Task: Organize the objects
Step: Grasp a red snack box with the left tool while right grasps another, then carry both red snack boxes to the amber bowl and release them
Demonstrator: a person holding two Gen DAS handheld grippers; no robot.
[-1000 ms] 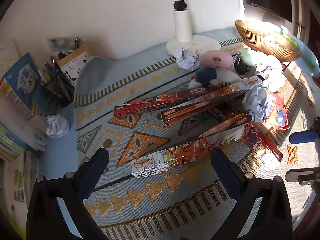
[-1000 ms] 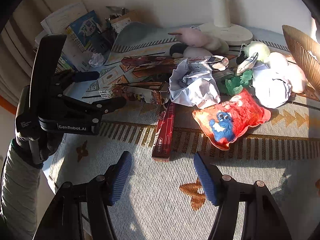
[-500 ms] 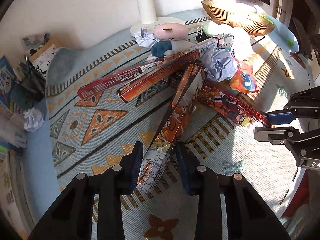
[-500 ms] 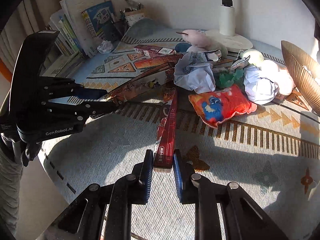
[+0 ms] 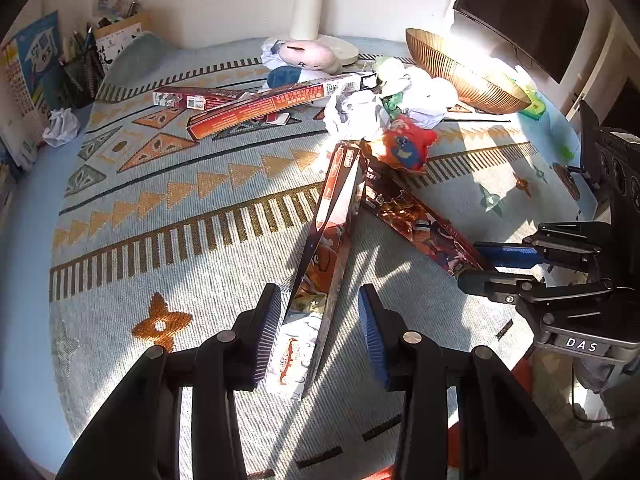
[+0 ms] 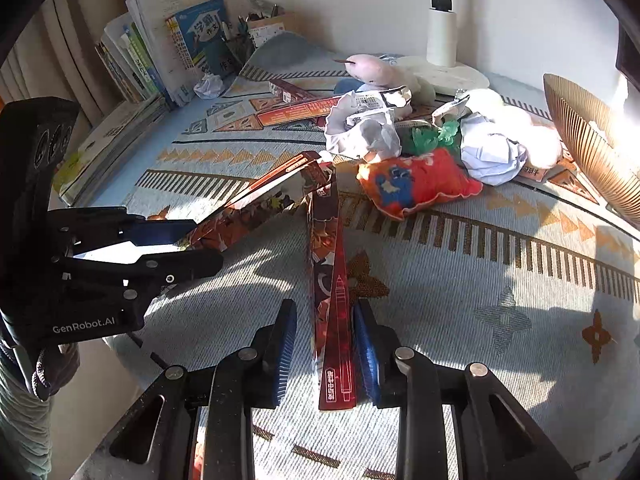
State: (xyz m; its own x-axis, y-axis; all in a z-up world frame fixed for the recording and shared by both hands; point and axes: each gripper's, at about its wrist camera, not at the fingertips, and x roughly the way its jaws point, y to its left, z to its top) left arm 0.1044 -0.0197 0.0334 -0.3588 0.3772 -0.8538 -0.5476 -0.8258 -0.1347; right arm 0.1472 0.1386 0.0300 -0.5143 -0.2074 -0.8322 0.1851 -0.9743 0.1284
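Both long glossy red printed boxes are now lying swung toward the bottom of frame. Left tongs [image 5: 318,334] jaws, just reopening slightly, are straddling the cartoon-printed long box [image 5: 320,268], pads not clearly pressing. Right tongs [image 6: 324,350] are likewise parting narrowly around the slim red pen box [image 6: 330,292]. Each box's long axis is running up-frame toward the clutter on the patterned worktop cloth [image 5: 168,208].
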